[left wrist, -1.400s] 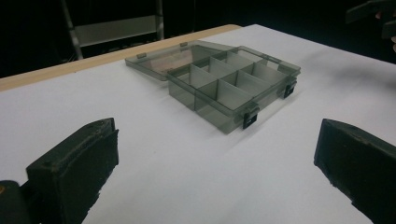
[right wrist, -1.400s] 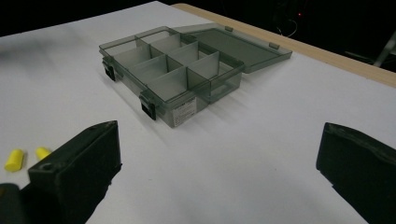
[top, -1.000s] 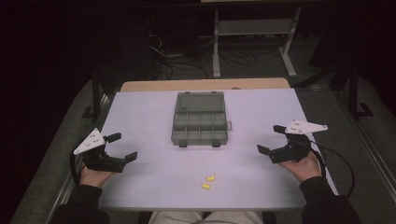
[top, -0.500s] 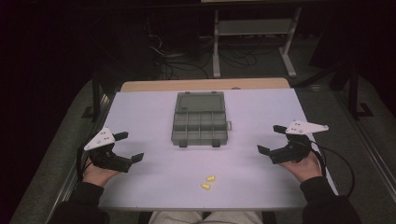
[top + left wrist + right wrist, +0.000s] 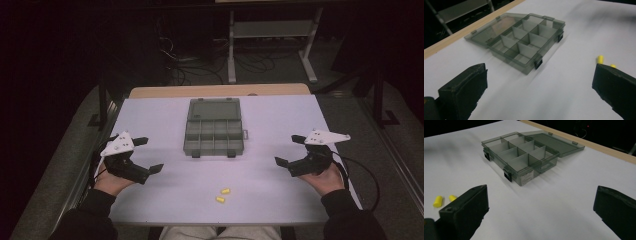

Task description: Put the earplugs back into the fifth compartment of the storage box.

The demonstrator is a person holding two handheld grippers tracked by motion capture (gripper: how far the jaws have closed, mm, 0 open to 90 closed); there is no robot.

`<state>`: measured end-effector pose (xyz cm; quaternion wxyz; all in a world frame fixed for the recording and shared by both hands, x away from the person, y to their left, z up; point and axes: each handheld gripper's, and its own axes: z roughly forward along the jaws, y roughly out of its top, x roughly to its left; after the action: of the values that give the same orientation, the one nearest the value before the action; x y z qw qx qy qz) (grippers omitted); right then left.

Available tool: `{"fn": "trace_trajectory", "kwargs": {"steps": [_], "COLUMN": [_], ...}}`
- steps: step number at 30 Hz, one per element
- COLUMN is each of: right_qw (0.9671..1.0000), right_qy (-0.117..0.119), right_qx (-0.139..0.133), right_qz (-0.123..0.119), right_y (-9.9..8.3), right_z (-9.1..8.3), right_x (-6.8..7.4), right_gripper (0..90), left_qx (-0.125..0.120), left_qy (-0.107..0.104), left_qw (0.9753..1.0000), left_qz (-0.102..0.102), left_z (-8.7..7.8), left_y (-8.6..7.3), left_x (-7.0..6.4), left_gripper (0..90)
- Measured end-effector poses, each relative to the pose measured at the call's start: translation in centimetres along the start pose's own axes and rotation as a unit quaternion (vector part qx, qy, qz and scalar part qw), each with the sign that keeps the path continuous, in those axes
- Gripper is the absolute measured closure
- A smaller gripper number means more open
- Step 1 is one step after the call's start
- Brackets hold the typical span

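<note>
High view: compartment box (image 5: 213, 127), lid open, mid-worktop (image 5: 280, 115); two yellow plugs (image 5: 222, 195) near front edge; left tool (image 5: 145, 155) and right tool (image 5: 286, 150) at the sides, jaws apart.
Left gripper view: box (image 5: 524, 42) ahead, plugs (image 5: 600, 59) by right jaw.
Right gripper view: box (image 5: 524, 155) ahead, plugs (image 5: 438, 201) by left jaw.

The left gripper (image 5: 144, 155) has moved: a sec ago it sat at the table's (image 5: 280, 115) left edge, jaws pointing roughly right; half a sec ago it had slid a bit inward and toward the person; now it's further in over the tabletop and turned, w/ jaws aimed more at the open box (image 5: 212, 127) and the two yellow plugs (image 5: 223, 195). Jaws wide apart throughout. Left gripper view is motion-blurred.
</note>
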<state>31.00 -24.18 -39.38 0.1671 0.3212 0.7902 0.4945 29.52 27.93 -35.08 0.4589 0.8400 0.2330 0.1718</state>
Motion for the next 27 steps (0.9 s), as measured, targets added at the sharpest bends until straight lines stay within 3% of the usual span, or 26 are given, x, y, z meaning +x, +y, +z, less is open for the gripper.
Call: {"fn": "trace_trajectory", "kwargs": {"steps": [15,27], "right_qw": [1.0,0.9999], "right_qy": [0.004,0.009], "right_qx": [0.005,0.012], "right_qz": [-0.003,-0.007], "right_y": [0.0,0.0], "right_z": [0.2,0.4], "right_x": [0.1,0.3], "right_gripper": [0.0,0.0], "left_qx": [0.024,0.045], "left_qy": [-0.025,-0.056], "left_qw": [0.9991,0.9962], "left_qz": [0.025,0.049], "left_z": [2.1,4.3], "left_y": [1.0,1.8], "left_x": [-1.1,-2.7], "left_gripper": [0.0,0.0]}}
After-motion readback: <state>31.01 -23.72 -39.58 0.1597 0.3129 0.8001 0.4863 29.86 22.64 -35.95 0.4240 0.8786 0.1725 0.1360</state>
